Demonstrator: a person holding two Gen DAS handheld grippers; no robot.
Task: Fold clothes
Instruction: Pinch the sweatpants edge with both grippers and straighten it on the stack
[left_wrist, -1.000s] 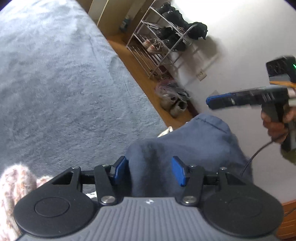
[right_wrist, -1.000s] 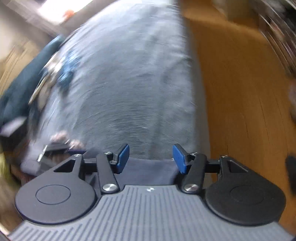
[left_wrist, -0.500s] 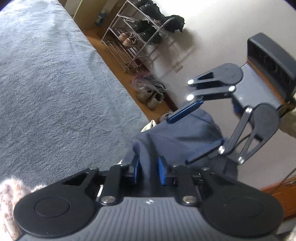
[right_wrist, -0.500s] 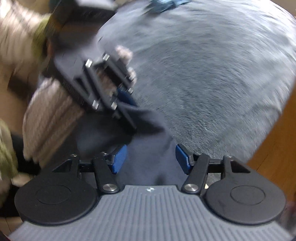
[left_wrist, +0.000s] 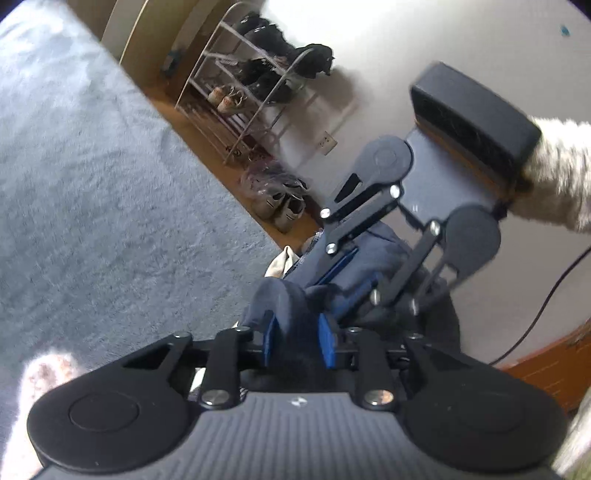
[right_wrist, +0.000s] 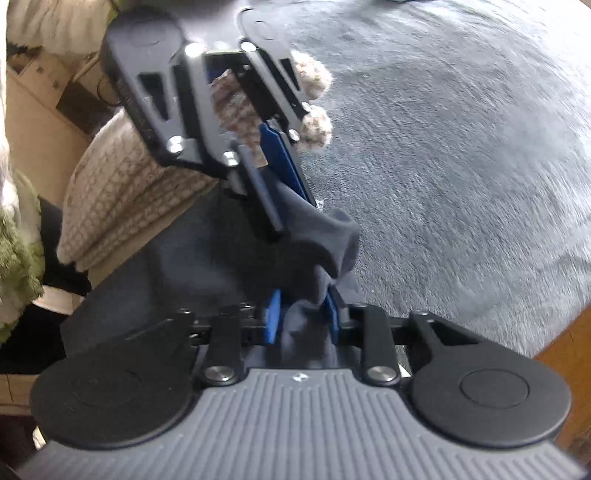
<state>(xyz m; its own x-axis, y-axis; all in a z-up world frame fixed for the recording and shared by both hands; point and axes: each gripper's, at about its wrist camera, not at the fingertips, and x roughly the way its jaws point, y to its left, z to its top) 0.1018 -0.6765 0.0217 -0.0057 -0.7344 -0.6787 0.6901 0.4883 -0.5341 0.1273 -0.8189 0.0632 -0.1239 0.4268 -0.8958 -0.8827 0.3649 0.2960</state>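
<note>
A dark navy garment (left_wrist: 284, 299) hangs bunched between both grippers over the edge of a grey-blue bed cover (left_wrist: 92, 184). My left gripper (left_wrist: 299, 341) has its blue pads on a fold of the fabric, and its jaws are opening slightly. Just beyond it, the right gripper (left_wrist: 343, 284) points down into the same cloth. In the right wrist view, the right gripper (right_wrist: 303, 319) pinches a twisted ridge of the garment (right_wrist: 332, 236) as its jaws close. The left gripper (right_wrist: 291, 218) holds the cloth right above it.
A wire shoe rack (left_wrist: 251, 92) stands against the white wall, with loose shoes (left_wrist: 284, 210) on the wooden floor. A black cable (left_wrist: 546, 295) hangs at right. The person's knitted sleeves (right_wrist: 129, 184) are close by. The bed cover (right_wrist: 461, 147) stretches away.
The right gripper swung in from the side, rolled over and closed on the garment next to the left gripper. The left gripper's pads closed onto the fabric.
</note>
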